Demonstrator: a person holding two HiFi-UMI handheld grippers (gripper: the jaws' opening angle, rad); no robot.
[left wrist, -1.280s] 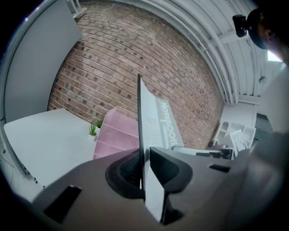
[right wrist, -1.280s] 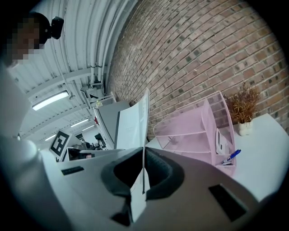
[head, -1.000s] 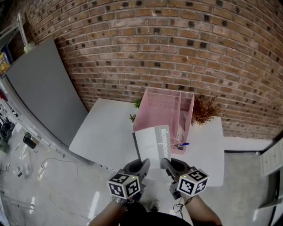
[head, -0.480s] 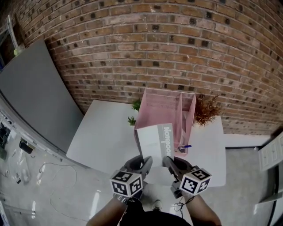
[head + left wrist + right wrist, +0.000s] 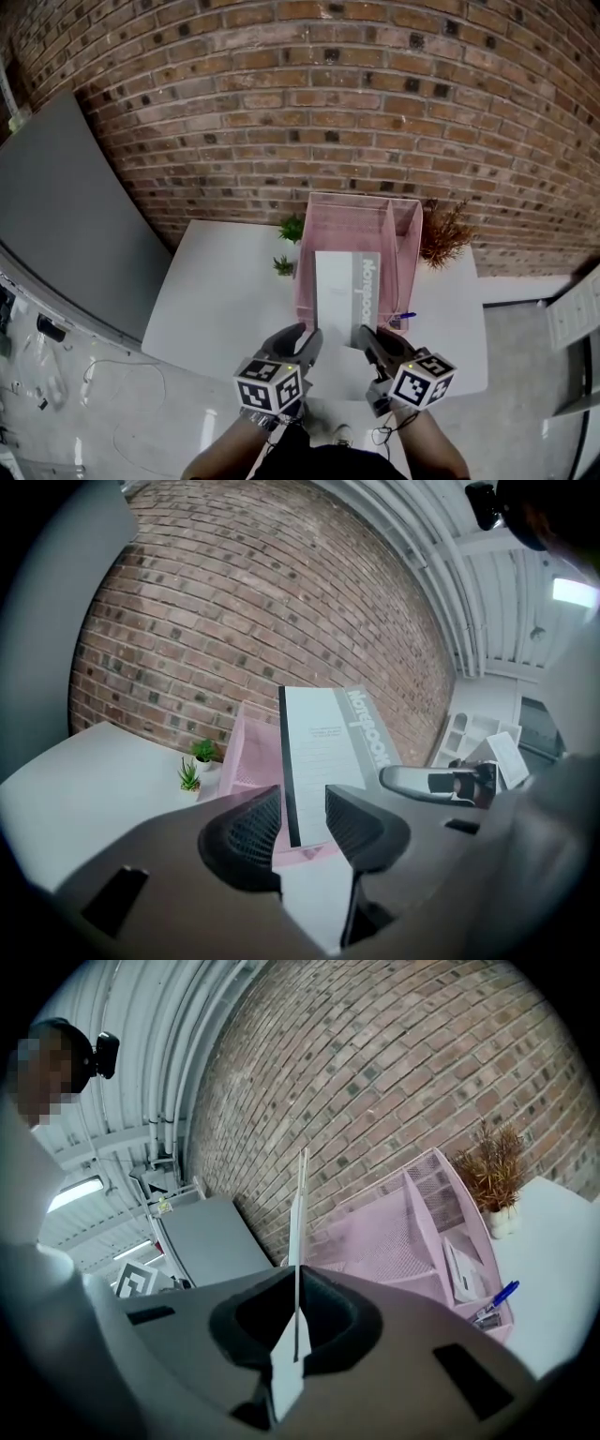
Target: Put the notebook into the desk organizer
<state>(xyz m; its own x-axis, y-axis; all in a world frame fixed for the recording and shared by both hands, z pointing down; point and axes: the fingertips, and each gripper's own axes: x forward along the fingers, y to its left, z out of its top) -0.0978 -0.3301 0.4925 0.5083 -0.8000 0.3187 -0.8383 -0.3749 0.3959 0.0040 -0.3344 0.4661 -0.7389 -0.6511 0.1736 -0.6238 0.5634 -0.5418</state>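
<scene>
The left tongs (image 5: 302,822) have just been opening and now stand spread, the notebook (image 5: 347,289) spine loose in the gap, pads off it. The right tongs (image 5: 297,1312) are pressed together on its near edge: the only grip. The notebook hangs in the air over the near end of the organizer (image 5: 352,202), above its wide bay, not yet down in it.

Risky, I'd say. With one pinch at one edge, the far end could sag or swing. A corner might catch the organizer's near wall or the divider and shove the organizer along the counter (image 5: 225,281).

A pen (image 5: 401,317) sticks out at the organizer's near right corner, close to the right tongs. Two small plants (image 5: 292,228) sit just left of the organizer, and a dried sprig (image 5: 445,230) is at its far right.
</scene>
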